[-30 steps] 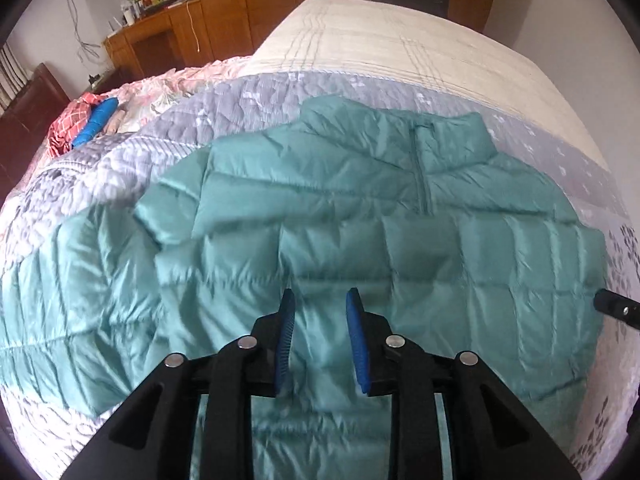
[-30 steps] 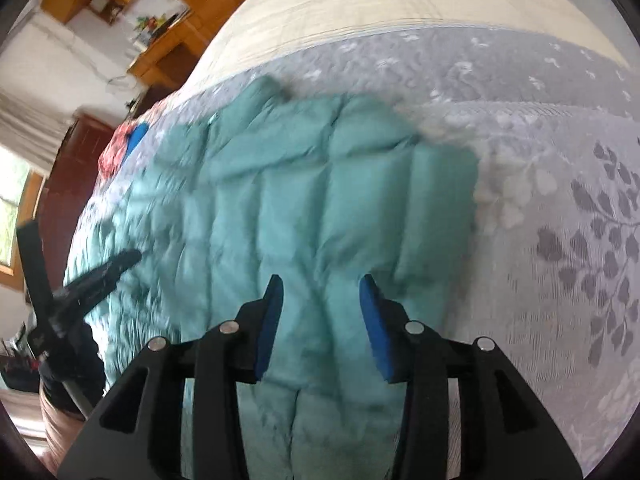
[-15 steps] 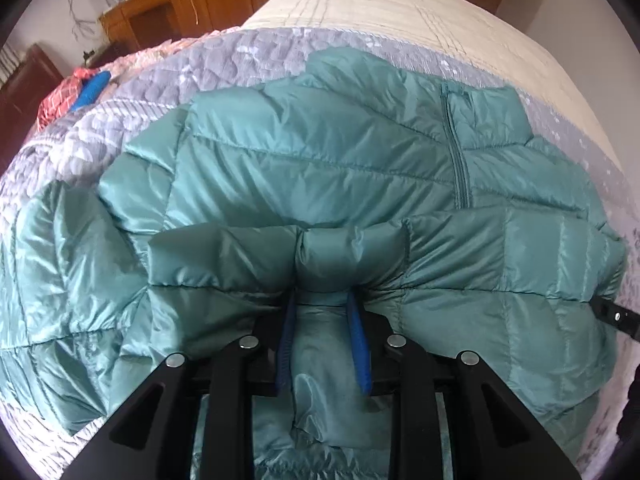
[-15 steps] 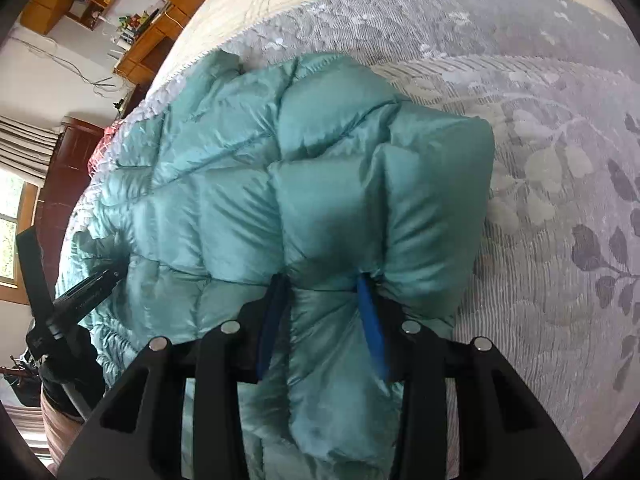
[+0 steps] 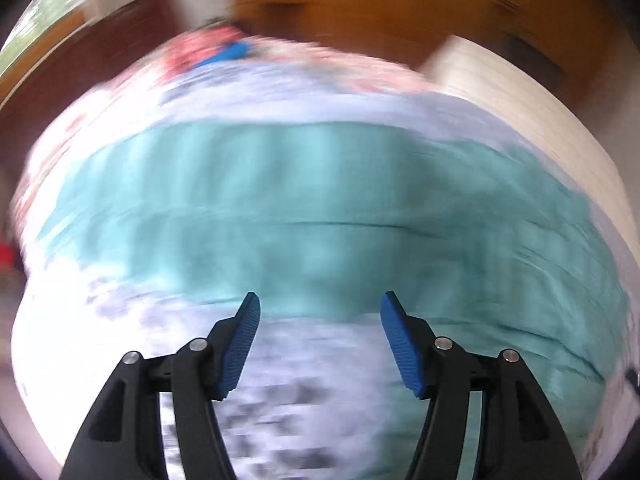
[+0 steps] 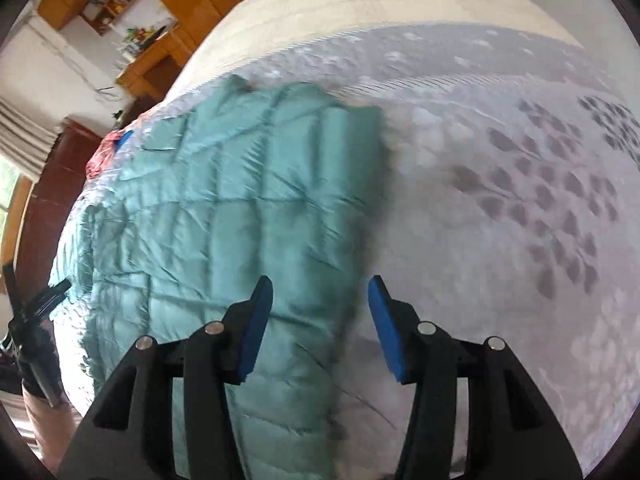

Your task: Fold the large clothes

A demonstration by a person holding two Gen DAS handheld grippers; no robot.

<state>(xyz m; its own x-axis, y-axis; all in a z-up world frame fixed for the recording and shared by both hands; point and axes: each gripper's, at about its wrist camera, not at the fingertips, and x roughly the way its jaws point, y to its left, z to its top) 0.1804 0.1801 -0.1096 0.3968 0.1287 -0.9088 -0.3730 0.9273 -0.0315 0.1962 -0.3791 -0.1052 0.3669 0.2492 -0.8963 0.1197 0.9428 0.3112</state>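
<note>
A teal quilted puffer jacket (image 6: pixel 240 216) lies spread on the grey floral bedspread (image 6: pixel 520 220). In the left wrist view the jacket (image 5: pixel 320 216) is a blurred teal band across the bed. My left gripper (image 5: pixel 318 308) is open and empty, hovering at the jacket's near edge over the bedspread. My right gripper (image 6: pixel 320 292) is open and empty, above the jacket's right edge, left pad over the fabric, right pad over the bedspread. The left gripper's black frame (image 6: pixel 36 312) shows at the far left of the right wrist view.
A cream mattress cover (image 6: pixel 380 12) lies beyond the bedspread. A pink floral quilt with a red cloth and a blue object (image 5: pixel 232 52) sits at the bed's far side. Wooden cupboards and a desk (image 6: pixel 148 60) stand behind, with a dark wooden cabinet (image 6: pixel 52 176) at left.
Both grippers have opened and let go of the jacket fabric they were pinching, and pulled back. The left view has swung sharply and is motion-blurred; the jacket lies flatter.
</note>
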